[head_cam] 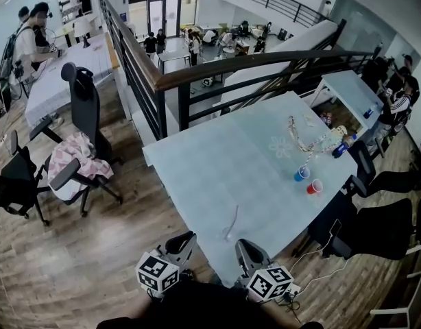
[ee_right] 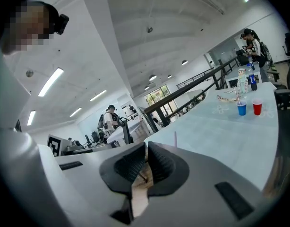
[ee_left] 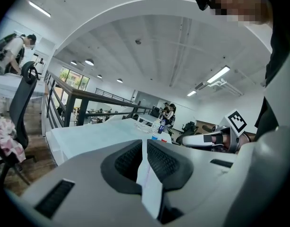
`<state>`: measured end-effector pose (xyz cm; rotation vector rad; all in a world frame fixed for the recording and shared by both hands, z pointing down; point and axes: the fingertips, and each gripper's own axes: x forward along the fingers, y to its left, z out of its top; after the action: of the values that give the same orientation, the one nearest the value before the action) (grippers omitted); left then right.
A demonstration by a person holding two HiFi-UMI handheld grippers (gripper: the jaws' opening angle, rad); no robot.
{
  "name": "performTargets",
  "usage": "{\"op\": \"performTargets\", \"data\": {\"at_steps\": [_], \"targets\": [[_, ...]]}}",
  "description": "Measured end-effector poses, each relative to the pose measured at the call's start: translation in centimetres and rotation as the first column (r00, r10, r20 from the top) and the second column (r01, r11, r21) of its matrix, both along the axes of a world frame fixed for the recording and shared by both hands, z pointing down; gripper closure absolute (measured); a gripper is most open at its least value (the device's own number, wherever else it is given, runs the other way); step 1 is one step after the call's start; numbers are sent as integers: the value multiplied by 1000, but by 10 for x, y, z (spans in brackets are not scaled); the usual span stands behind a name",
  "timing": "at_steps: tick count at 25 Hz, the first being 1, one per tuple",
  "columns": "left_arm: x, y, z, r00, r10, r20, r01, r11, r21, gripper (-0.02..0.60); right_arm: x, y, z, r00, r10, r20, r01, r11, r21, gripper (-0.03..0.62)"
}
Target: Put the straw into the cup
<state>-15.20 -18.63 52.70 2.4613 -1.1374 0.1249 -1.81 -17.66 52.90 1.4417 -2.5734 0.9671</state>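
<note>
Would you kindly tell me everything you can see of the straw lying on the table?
The straw is a thin, pale, slightly curved tube, plastic by the look of it. It lies flat on the light blue table with its near end close to the front edge. It touches only the tabletop. The left tongs and right tongs are both shut and stop short of it. The blue cup stands far off across the table.

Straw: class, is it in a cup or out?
Out: the straw lies flat on the table, well apart from the blue cup and red cup.
</note>
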Motion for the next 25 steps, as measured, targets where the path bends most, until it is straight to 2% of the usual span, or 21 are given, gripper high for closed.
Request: {"op": "performTargets", "data": {"at_steps": [8,25], "targets": [[5,2,-14,999,39,-10,-38,998,41,543,-1,0,-12,1000,16,-19,-15,999,35,556],[32,-8,-17,996,87,-9,-87,995,38,543,11,-9,-22,999,-3,-42,7,995,97,557]]}}
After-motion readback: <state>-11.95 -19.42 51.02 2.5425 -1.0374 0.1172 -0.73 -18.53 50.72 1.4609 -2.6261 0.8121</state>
